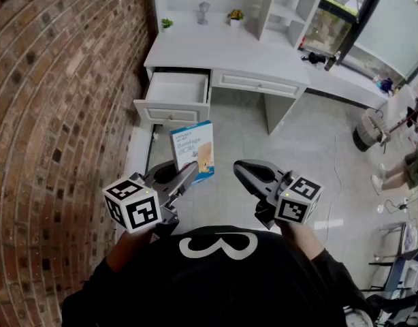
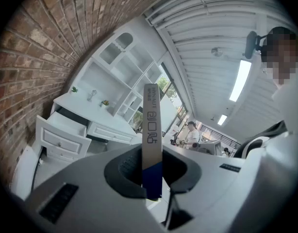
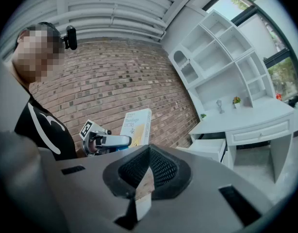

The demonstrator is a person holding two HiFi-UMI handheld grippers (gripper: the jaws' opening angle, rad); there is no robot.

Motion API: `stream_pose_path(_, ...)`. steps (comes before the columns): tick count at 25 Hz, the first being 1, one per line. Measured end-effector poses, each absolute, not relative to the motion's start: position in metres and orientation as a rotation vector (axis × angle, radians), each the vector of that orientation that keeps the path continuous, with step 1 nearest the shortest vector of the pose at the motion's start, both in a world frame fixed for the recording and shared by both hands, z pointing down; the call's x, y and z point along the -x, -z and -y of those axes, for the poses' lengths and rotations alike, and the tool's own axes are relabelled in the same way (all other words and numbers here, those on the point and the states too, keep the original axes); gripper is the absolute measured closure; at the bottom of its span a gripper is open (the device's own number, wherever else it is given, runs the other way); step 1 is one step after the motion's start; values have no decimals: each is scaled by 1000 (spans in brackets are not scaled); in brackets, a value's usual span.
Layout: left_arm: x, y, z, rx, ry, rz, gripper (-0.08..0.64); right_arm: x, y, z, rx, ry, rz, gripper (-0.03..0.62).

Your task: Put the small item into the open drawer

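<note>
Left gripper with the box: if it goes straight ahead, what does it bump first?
Probably the white desk, near its closed drawer, right of the open drawer. The left gripper holds the box, which would touch first. The way between looks free, but depth is unclear.

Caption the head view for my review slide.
Left tongs grip a bandage box upright, short of the open drawer in the white desk; right tongs empty.

Head view steeply down from above, gripper views close along jaws, nearly level, all sharing open drawer (image 1: 176,86)
</note>
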State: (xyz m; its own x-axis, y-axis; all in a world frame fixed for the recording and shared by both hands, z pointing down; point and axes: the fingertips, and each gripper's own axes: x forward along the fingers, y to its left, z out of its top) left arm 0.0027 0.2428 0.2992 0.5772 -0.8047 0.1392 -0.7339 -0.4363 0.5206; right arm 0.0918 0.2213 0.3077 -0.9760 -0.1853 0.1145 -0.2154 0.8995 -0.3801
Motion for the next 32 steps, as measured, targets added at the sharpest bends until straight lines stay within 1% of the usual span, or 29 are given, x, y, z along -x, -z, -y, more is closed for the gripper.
stream_pose_path(11, 33, -305, -263, -2266, 200, 1240, 500, -54, -310, -244, -313, -548, 2975, 582)
stream_pose_path(19, 34, -307, -262, -2267, 177, 1257, 500, -57, -309, -241, -332, -577, 3009, 581)
stream_pose_path(27, 35, -321, -236, -2226, 126, 1283, 500, -56, -320, -204, -297, -681, 3033, 582)
stream_pose_path(32, 46, -331, -194, -2173, 127, 1312, 499, -47, -331, -160, -254, -732, 3015, 583)
